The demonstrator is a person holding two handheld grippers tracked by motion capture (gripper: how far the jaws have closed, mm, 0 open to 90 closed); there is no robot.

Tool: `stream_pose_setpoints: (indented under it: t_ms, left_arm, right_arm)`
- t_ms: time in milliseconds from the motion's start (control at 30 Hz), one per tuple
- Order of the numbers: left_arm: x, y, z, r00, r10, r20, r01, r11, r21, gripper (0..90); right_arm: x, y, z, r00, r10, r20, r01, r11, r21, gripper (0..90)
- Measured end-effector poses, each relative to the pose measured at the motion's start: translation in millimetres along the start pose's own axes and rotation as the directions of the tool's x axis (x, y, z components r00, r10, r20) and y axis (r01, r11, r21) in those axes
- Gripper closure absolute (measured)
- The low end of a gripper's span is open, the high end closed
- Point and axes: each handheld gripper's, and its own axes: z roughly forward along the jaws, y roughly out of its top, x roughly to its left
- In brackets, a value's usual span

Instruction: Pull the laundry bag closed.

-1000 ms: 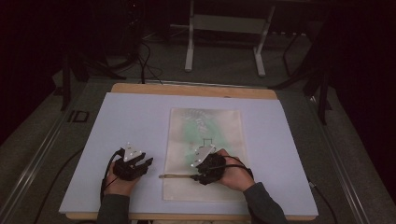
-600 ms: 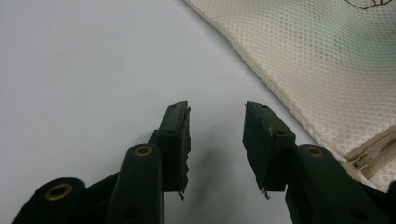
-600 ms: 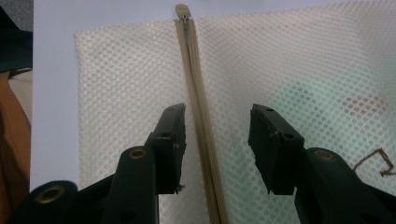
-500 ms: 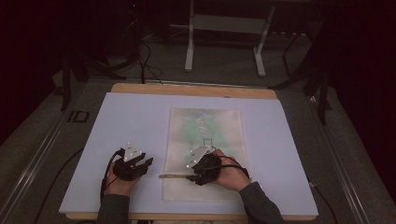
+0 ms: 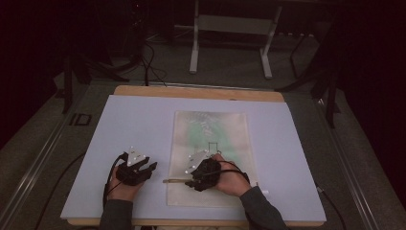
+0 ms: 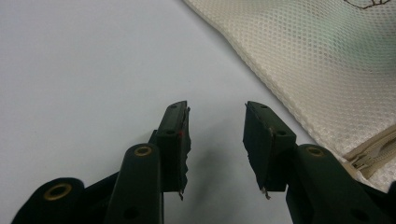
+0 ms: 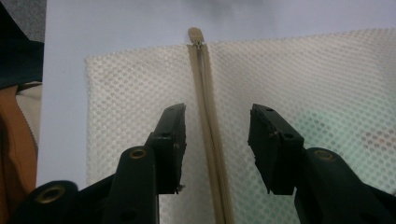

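Observation:
A cream mesh bag [image 5: 225,139] lies flat on the pale table sheet [image 5: 139,124], with something pale green showing through it. Its beige zipper [image 7: 205,93] runs along the near end, and the pull [image 7: 195,35] sits at the bag's left edge. My right gripper [image 5: 191,179] lies low over the bag and points left. In the right gripper view it [image 7: 217,109] is open, one jaw on each side of the zipper, apart from it. My left gripper [image 5: 139,167] rests left of the bag, open [image 6: 217,107] over bare sheet, nothing between its fingers.
The mesh bag's edge [image 6: 289,70] runs just right of the left jaws, with a zipper end [image 6: 373,154] beside them. A wooden table edge [image 5: 201,92] borders the far side. Beyond it stand a metal frame [image 5: 230,28] and cables on dark floor.
The right hand has crept slightly left along the zipper, jaws still open. The left hand and the bag have not moved.

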Motion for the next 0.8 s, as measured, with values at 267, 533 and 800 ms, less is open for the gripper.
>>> stream_pose_setpoints:
  t_ms: [267,533,800]
  left_arm:
    - [0.1,0.0,0.1,1.0000,0.001,0.000,-0.001,1.0000,0.001,59.7]
    - [0.2,0.1,0.5,1.0000,0.003,0.001,-0.003,1.0000,0.003,59.7]
    - [-0.1,0.1,0.8,1.0000,0.007,0.003,-0.007,0.9999,0.008,59.6]
  right_arm:
    - [1.1,8.4,7.0,0.9999,-0.008,-0.014,0.008,1.000,-0.003,56.7]
    - [1.4,14.9,12.8,0.9995,-0.012,-0.028,0.012,1.000,-0.008,57.8]
    - [1.4,19.0,19.6,0.9991,-0.003,-0.043,0.004,1.000,0.005,54.2]
